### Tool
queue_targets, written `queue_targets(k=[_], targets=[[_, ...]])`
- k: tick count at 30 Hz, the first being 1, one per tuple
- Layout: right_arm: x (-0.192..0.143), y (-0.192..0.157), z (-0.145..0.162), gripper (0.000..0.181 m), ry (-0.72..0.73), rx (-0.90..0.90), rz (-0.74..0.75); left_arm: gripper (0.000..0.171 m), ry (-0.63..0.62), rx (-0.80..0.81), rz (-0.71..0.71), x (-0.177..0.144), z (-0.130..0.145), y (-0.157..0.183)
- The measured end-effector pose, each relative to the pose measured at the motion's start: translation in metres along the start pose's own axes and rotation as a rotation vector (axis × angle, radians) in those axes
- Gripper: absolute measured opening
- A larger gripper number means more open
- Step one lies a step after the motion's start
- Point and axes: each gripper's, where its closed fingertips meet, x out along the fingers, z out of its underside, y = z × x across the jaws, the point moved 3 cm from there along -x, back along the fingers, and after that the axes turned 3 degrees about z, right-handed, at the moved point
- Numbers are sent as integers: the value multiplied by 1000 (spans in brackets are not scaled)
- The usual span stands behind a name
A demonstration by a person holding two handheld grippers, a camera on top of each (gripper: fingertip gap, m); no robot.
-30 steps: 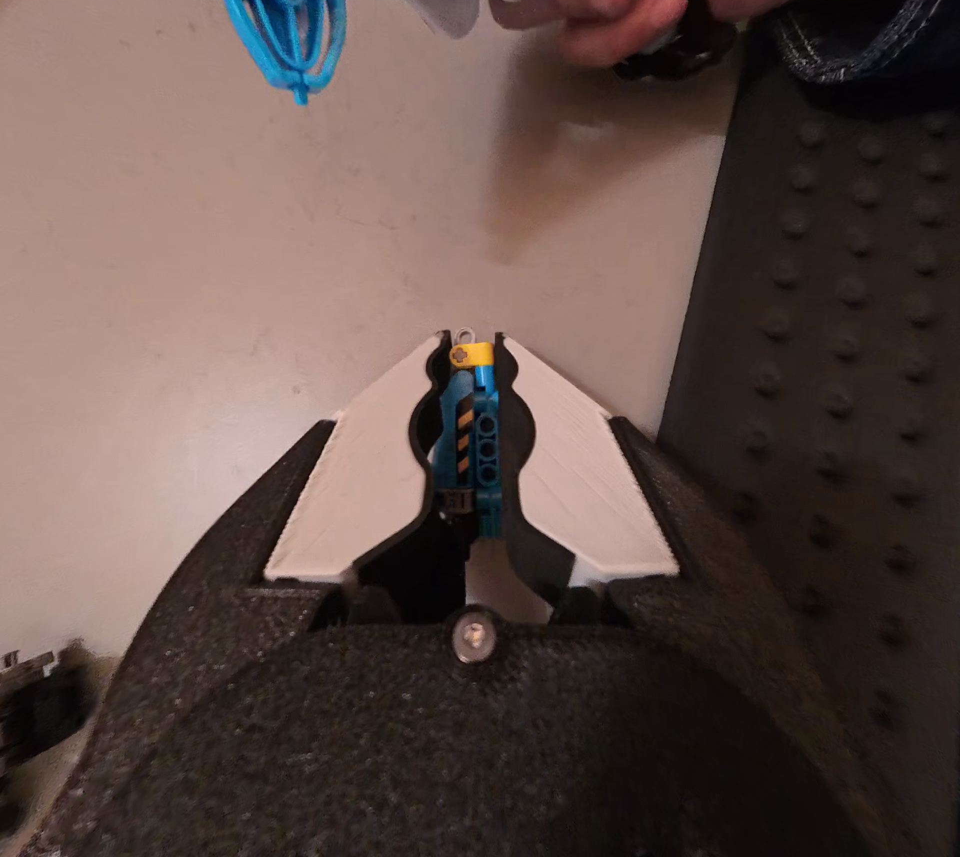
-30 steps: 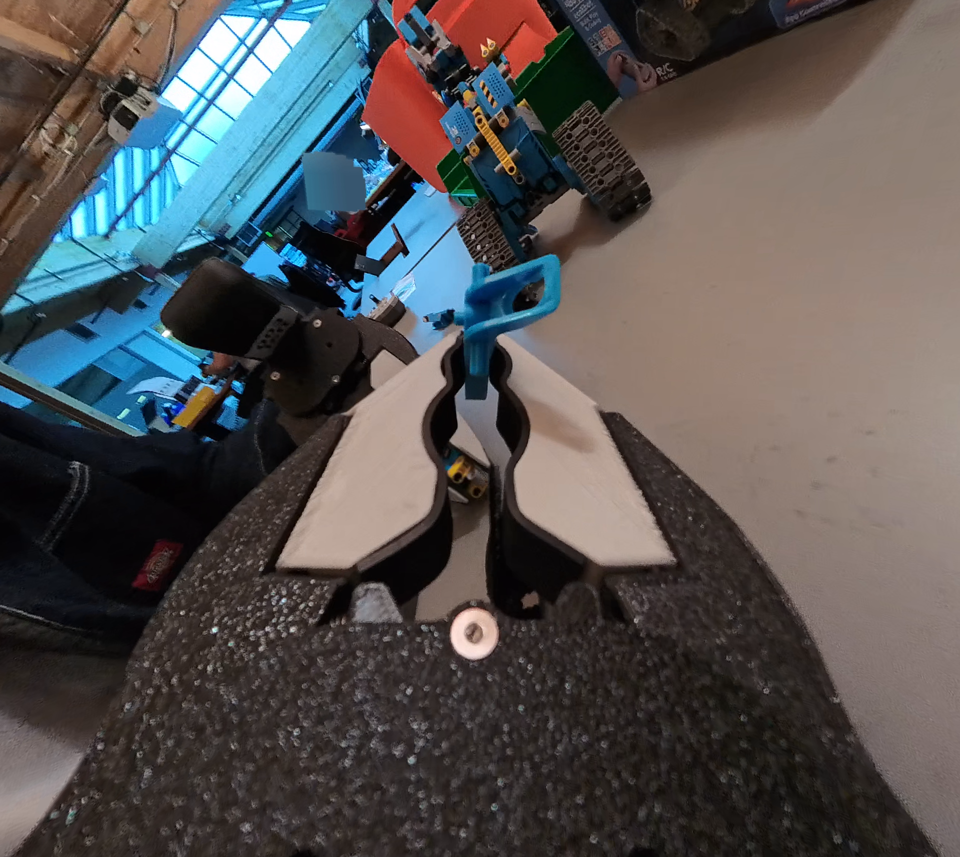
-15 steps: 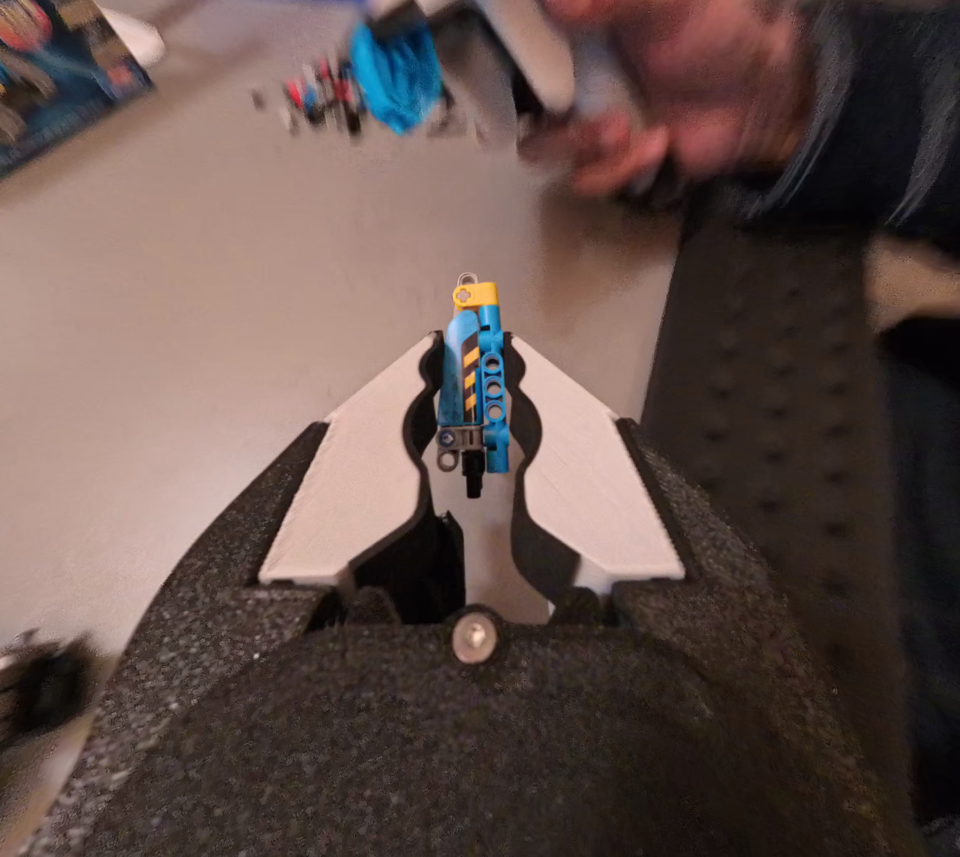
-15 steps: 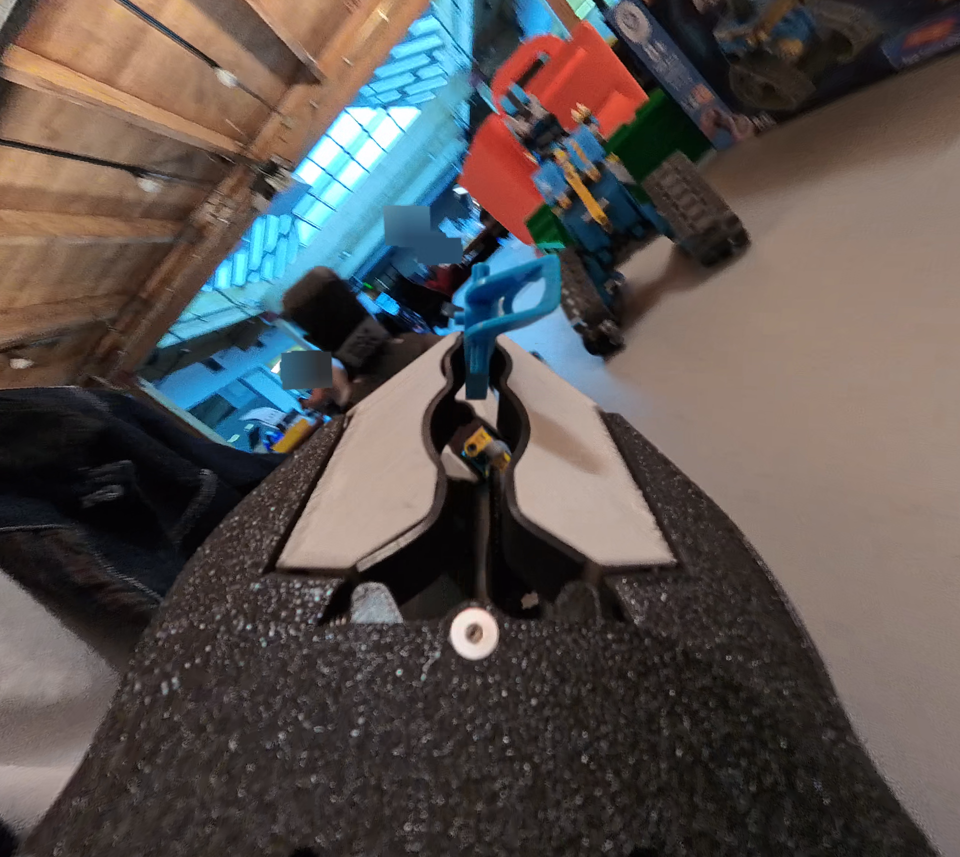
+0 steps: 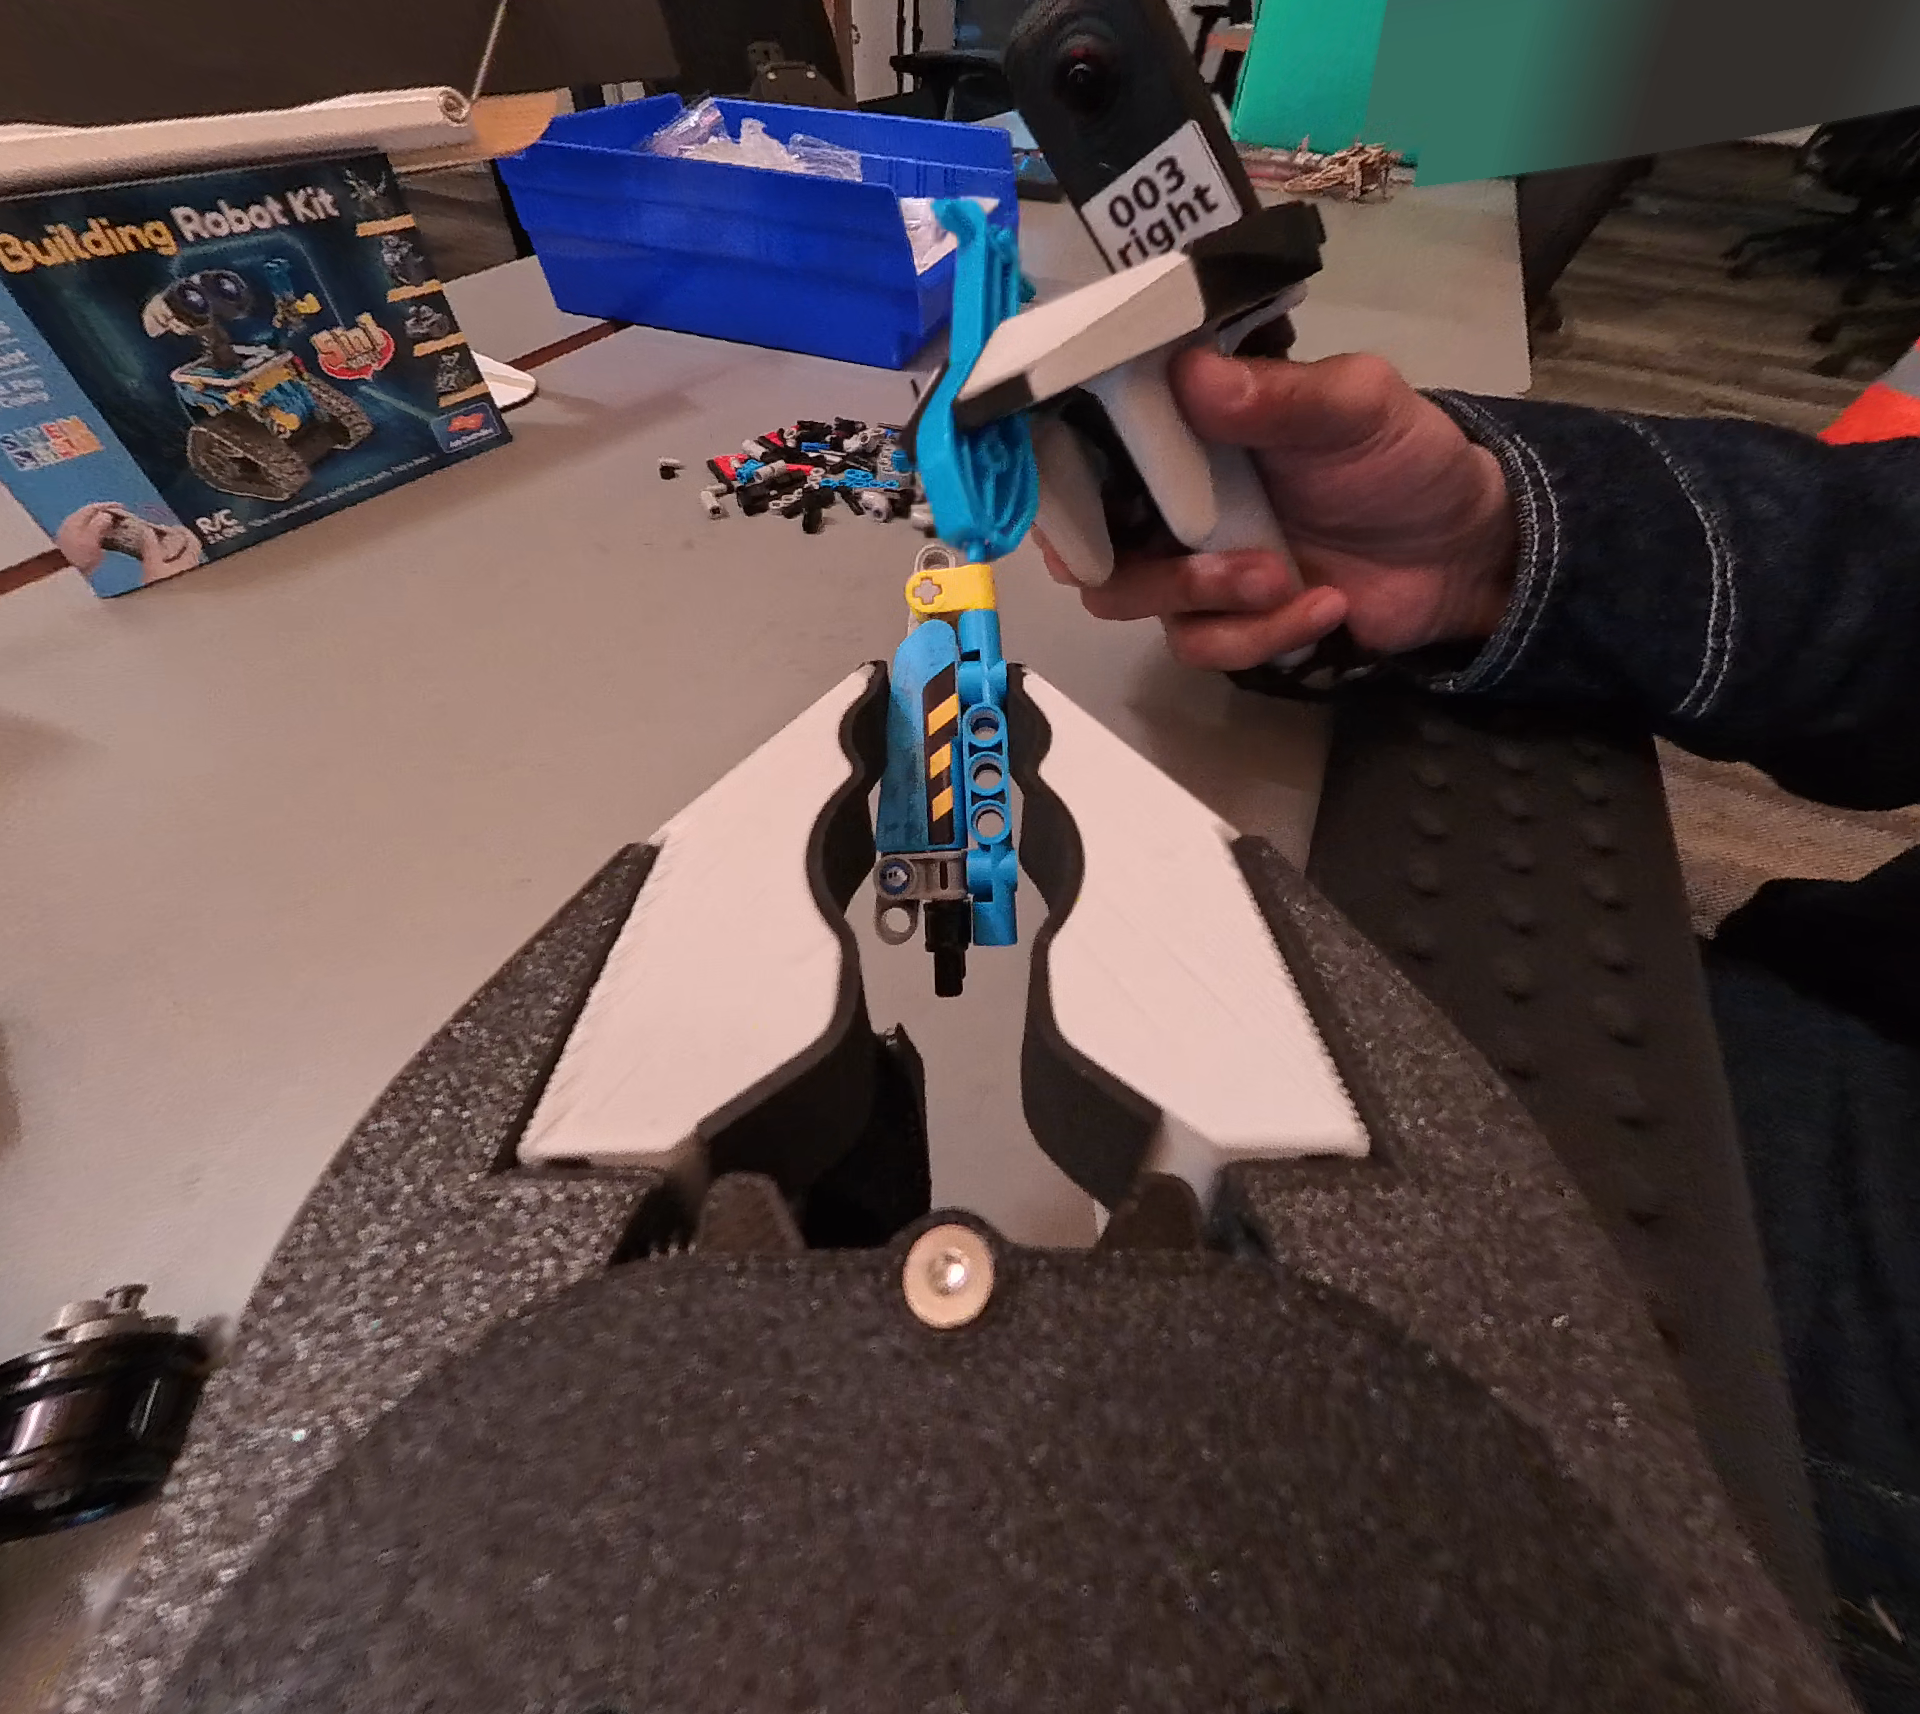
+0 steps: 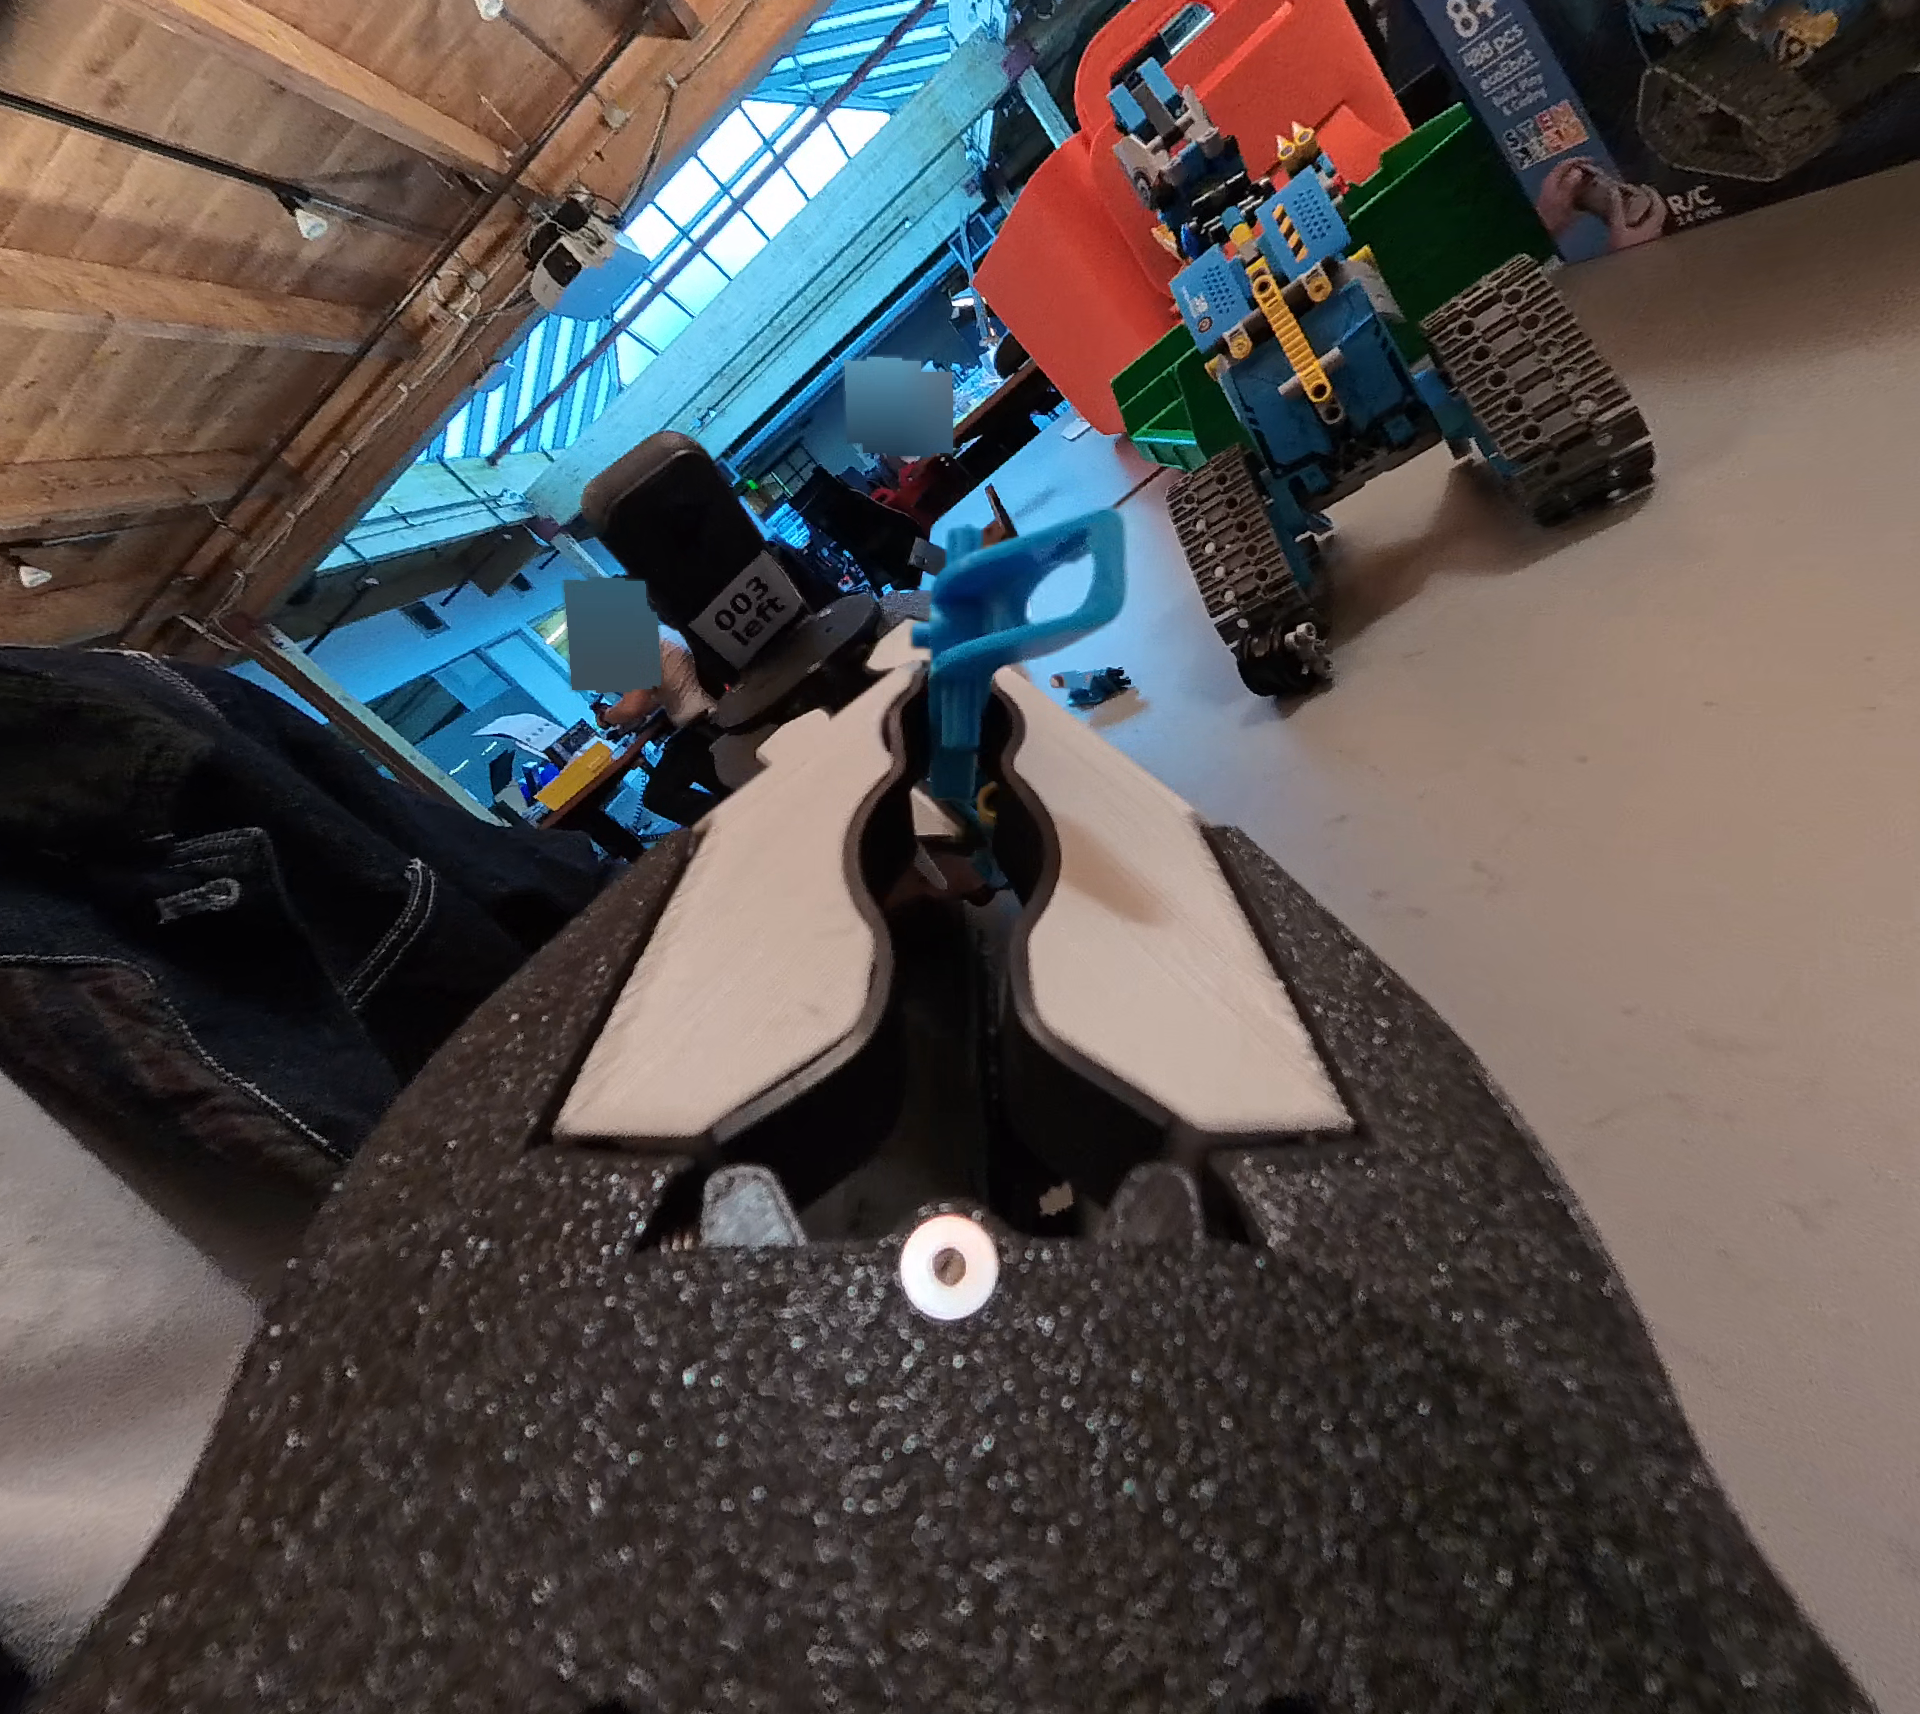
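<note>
1. Left gripper (image 5: 943,688) fingers clamped on blue brick arm (image 5: 945,781), sticking out at 12 o'clock.
2. Right gripper (image 6: 951,688) fingers pinch blue claw piece (image 6: 1023,594), protruding at 12.
3. Tracked robot (image 6: 1382,376) on table (image 6: 1610,833), 2 o'clock.

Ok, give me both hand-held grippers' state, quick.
Left hand-held gripper: shut on the blue striped brick assembly.
Right hand-held gripper: shut on the light-blue cage piece.
</note>
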Motion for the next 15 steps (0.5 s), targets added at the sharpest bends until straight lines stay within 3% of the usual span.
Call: queue_targets(k=[9,15], targets=[[3,4,6,5,-42,22,14,21,-47,41,-34,2,6,-1],[3,15,13,5,-71,72,56,20,-135,196,-166,5,12,-5]])
